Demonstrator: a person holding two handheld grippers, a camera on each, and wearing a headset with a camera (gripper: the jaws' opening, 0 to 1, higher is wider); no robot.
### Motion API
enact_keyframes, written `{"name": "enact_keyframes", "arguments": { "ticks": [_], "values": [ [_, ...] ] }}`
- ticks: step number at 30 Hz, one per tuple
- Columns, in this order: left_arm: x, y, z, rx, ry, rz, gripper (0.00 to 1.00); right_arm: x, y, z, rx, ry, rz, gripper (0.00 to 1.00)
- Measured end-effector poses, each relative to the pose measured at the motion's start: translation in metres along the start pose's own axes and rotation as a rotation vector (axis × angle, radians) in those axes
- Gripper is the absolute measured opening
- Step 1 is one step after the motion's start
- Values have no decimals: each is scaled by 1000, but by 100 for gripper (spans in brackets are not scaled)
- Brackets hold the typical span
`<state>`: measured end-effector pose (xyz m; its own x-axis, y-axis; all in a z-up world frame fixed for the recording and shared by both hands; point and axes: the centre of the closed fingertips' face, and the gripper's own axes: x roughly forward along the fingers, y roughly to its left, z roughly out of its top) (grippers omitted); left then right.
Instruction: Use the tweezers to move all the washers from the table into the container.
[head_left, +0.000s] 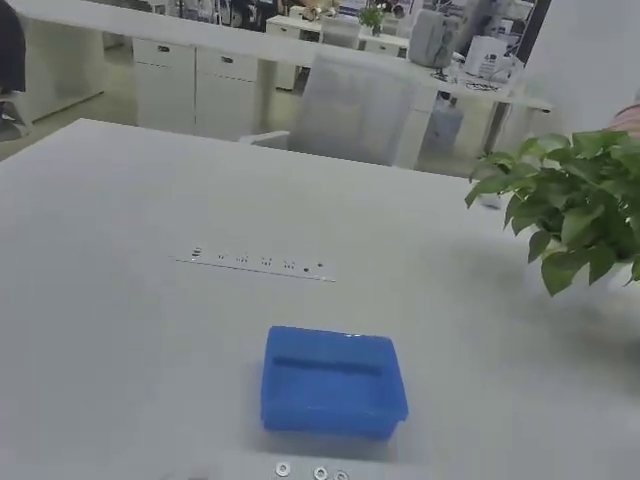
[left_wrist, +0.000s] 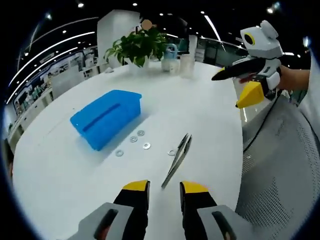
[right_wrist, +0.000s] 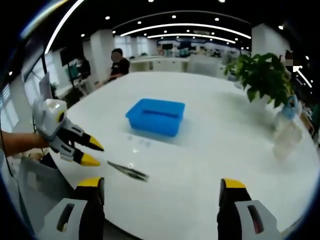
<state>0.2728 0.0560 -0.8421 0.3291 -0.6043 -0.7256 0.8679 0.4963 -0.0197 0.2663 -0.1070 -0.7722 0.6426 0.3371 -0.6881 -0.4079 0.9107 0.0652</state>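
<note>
Five washers (left_wrist: 133, 139) lie loose on the white table (left_wrist: 65, 175) near the blue container (left_wrist: 105, 117), with the tweezers (left_wrist: 177, 159) beside them.
Left gripper (left_wrist: 164, 187) shows a narrow gap and holds nothing; right gripper (right_wrist: 162, 185) is spread wide, empty. The head view cuts the washers off at its bottom edge; in the right gripper view they are faint specks.
</note>
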Motion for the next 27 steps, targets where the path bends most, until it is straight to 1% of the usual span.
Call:
{"name": "enact_keyframes", "arguments": {
  "ticks": [3, 7, 8, 9, 10, 11, 12, 13, 14, 15, 16, 17, 18, 19, 22, 23, 25, 27],
  "values": [
    [10, -1, -4, 12, 18, -30, 18, 4, 1, -2, -5, 16, 3, 94],
    [21, -2, -11, 67, 58, -61, 17, 6, 4, -1, -4, 21, 6, 94],
    [20, -5, -14, 74, 71, -74, 15, 7, 5, -2, -5, 25, 10, 94],
    [22, -3, -9, 73, 52, -67, 13, 8, 6, -3, -7, 28, 12, 94],
    [24, -3, -5, 90, 34, -74, 12, 9, 7, -3, -8, 30, 14, 94],
    [24, -4, -5, 93, 38, -78, 11, 9, 7, -3, -9, 31, 16, 94],
    [24, -6, -5, 117, 42, -86, 10, 10, 8, -2, -10, 31, 19, 93],
    [25, -7, -3, 150, 37, -92, 9, 10, 9, -2, -11, 30, 20, 93],
    [25, -10, -3, 156, 42, -107, 7, 10, 10, -2, -14, 31, 23, 93],
    [25, -11, -4, 156, 42, -104, 5, 11, 11, -1, -19, 32, 26, 93],
    [25, -12, -3, 189, 42, -109, 1, 11, 12, -1, -22, 31, 28, 93],
    [24, -14, -4, 226, 43, -107, 0, 11, 13, 0, -25, 29, 31, 93],
    [24, -15, -3, 228, 41, -103, 0, 11, 14, 2, -27, 26, 36, 93],
    [23, -15, -3, 231, 50, -99, 0, 11, 16, 3, -30, 23, 40, 93],
    [20, -16, -2, 273, 57, -98, 0, 11, 20, 6, -54, 19, 51, 93],
    [19, -17, -1, 277, 55, -97, 0, 11, 22, 7, -68, 17, 58, 93],
    [13, -19, 6, 268, 42, -96, 0, 10, 26, 10, -94, 11, 70, 93],
    [6, -21, 14, 255, 23, -89, 0, 10, 31, 9, -120, 15, 97, 90]
  ]
}}
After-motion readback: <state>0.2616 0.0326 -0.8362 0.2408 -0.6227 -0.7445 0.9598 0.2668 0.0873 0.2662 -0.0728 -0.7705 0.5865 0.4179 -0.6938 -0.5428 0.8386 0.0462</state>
